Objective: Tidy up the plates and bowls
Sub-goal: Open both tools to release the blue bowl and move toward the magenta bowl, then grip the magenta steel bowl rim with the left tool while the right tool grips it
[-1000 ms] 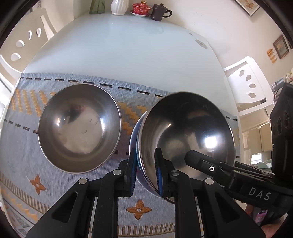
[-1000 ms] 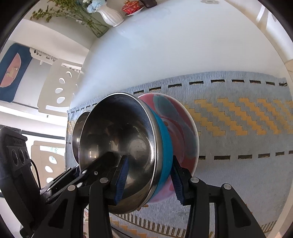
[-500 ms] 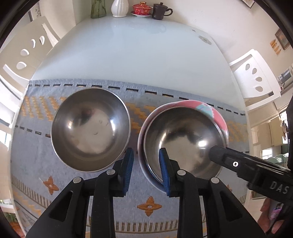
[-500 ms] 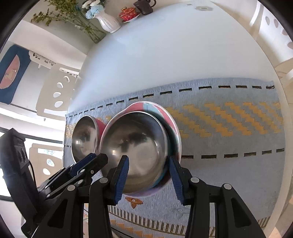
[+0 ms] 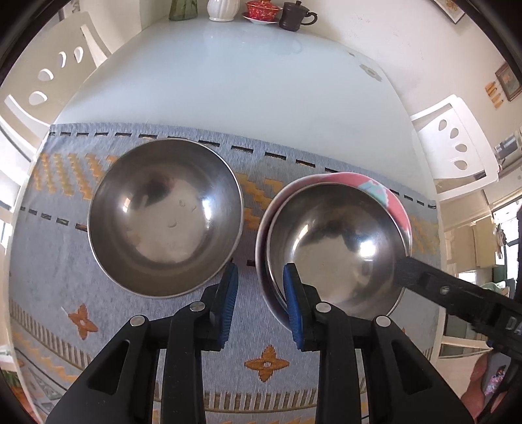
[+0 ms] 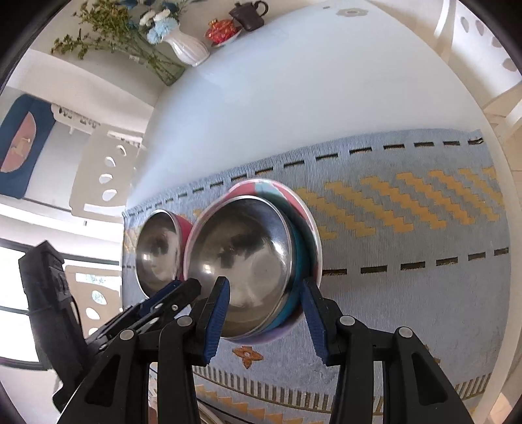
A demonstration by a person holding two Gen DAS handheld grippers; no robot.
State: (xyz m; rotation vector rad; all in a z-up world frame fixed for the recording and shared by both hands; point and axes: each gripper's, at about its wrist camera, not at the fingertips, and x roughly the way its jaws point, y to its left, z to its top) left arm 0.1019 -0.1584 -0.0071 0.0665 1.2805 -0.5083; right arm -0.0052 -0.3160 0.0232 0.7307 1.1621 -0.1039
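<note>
Two steel bowls stand on a patterned grey mat (image 5: 293,169). The left steel bowl (image 5: 163,215) sits alone. The right steel bowl (image 5: 336,248) rests inside a pink patterned bowl (image 5: 388,199), and both lie flat on the mat. My left gripper (image 5: 261,303) hovers open over the near-left rim of this pair, its pads clear of it. One finger (image 5: 411,270) of my right gripper reaches inside the steel bowl. In the right wrist view my right gripper (image 6: 264,318) is shut across the near rim of the steel bowl (image 6: 248,261) and pink bowl (image 6: 241,190).
Beyond the mat (image 6: 407,293) the white table (image 5: 244,81) runs back to a white vase (image 5: 222,8), a red lidded cup (image 5: 262,11) and a dark mug (image 5: 293,19). White chairs (image 5: 456,146) stand on both sides. A hand (image 5: 479,391) shows at lower right.
My left gripper let go of the steel bowl's rim, opened and drew back. The nested bowls, tilted and raised before, now lie flat on the mat, still in my right gripper.
</note>
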